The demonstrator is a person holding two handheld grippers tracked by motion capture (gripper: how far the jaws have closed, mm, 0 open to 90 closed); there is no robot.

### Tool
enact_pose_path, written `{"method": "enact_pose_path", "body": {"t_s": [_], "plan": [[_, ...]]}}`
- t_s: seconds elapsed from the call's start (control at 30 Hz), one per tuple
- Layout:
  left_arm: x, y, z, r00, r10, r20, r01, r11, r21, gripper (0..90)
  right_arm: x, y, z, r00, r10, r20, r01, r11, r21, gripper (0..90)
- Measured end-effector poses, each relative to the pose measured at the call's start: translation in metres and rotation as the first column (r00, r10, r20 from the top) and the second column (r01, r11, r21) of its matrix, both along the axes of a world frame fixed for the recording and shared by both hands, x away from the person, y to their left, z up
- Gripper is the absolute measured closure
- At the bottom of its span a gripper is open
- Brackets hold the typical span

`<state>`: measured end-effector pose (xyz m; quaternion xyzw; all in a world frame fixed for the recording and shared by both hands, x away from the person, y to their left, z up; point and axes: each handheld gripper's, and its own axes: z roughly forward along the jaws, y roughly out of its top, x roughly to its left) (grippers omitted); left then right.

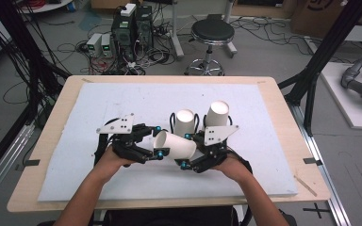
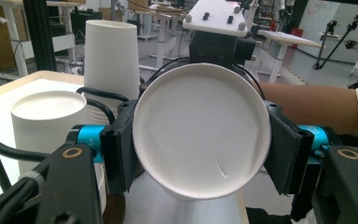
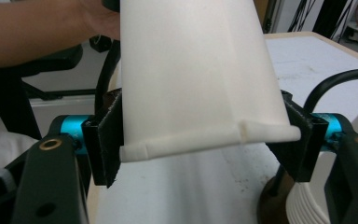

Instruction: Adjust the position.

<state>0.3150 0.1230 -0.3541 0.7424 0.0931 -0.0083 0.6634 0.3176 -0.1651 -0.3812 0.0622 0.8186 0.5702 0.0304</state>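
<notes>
Holding a paper cup (image 1: 175, 145) on its side just above the worktop (image 1: 122, 99), slung between both grippers. Clamped at the narrow base end by the left gripper (image 1: 159, 141), fingers (image 2: 119, 149) drawn in tight on either side of the round bottom. Pinched at the rolled rim end by the right gripper (image 1: 187, 150), fingers (image 3: 103, 140) set wide and touching the lip on both sides. Looks like a handover, right to left.

To do it well: keep the left squeeze gentle, since thin paper walls buckle easily. Spread the right fingers fully clear of the rim before drawing that hand back, straight along the cup's axis, no twisting. Hold the left hand dead level meanwhile. Mind the two upturned cups (image 1: 185, 121) (image 1: 218, 112) standing just behind; no swinging the free end into them.
</notes>
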Motion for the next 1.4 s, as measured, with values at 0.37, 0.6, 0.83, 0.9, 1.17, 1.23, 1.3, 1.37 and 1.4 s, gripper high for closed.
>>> {"method": "enact_pose_path", "body": {"t_s": [0.37,0.6,0.83,0.9,1.17,1.23,1.3,1.37,1.4], "plan": [[-0.0008,-0.0010,0.0007,0.9994,0.034,-0.003,-0.034,0.9973,0.064,25.7,0.0021,-0.0054,0.0014,0.9989,0.013,0.045,-0.009,0.9962,-0.087,34.9],[-0.0006,-0.0036,-0.0040,0.9999,-0.014,-0.009,0.015,0.9960,0.088,35.5,0.0010,-0.0047,0.0007,0.9993,0.031,0.021,-0.029,0.9946,-0.100,35.7],[0.0004,-0.0005,-0.0022,0.9997,-0.025,-0.003,0.026,0.9985,0.049,36.1,0.0000,-0.0051,0.0019,0.9994,0.024,-0.026,-0.025,0.9985,-0.048,26.5],[0.0002,0.0008,-0.0013,0.9998,-0.022,0.000,0.022,0.9994,0.025,36.1,0.0005,-0.0060,0.0027,0.9988,0.008,-0.048,-0.009,0.9998,-0.016,20.6],[0.0009,0.0022,-0.0022,0.9994,-0.030,-0.014,0.030,0.9995,0.009,36.3,0.0011,-0.0084,0.0032,0.9986,0.027,-0.044,-0.027,0.9996,-0.004,31.4],[0.0017,0.0015,-0.0040,0.9990,-0.029,-0.032,0.030,0.9994,0.020,36.2,0.0017,-0.0087,0.0025,0.9985,0.027,-0.049,-0.028,0.9994,-0.020,32.7],[0.0021,0.0010,-0.0052,0.9988,-0.013,-0.047,0.015,0.9994,0.033,35.2,0.0022,-0.0087,0.0018,0.9986,0.031,-0.042,-0.032,0.9988,-0.038,33.5],[0.0021,0.0003,-0.0046,0.9987,0.020,-0.047,-0.018,0.9989,0.043,28.4,0.0026,-0.0088,0.0017,0.9989,0.028,-0.039,-0.030,0.9984,-0.049,34.2],[0.0023,0.0006,-0.0043,0.9985,0.025,-0.049,-0.022,0.9986,0.047,25.4,0.0022,-0.0087,0.0020,0.9989,0.030,-0.037,-0.032,0.9979,-0.057,34.5]]}}
